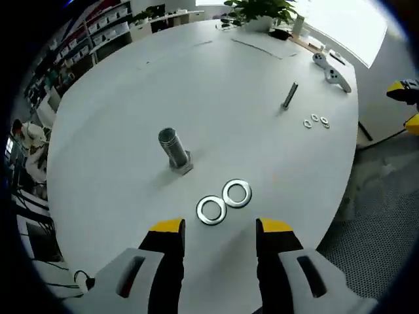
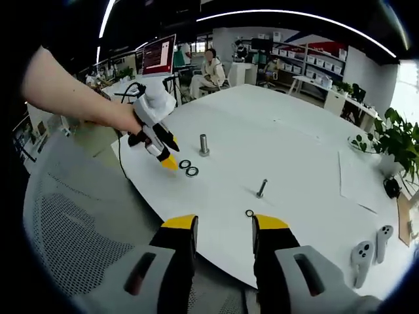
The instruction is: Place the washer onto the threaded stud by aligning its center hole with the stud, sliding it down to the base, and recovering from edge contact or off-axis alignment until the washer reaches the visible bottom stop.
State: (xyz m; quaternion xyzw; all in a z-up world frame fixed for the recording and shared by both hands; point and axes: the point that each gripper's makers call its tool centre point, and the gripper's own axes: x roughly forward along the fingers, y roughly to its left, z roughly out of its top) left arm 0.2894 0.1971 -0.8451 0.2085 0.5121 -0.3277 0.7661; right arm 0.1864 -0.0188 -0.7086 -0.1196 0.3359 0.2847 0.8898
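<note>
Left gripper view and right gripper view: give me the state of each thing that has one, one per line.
left gripper: open, empty, just short of the large washers
right gripper: open, empty, at the table edge
large stud: upright, bare
two large washers: flat on the table, side by side
small stud: standing, bare
small washers: flat, clustered beside the small stud

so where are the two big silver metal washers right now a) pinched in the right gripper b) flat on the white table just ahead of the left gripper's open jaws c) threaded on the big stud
b: the two large silver metal washers lie flat, side by side on the white round table, just ahead of the open left gripper, with the upright threaded stud bare beyond them.
</note>
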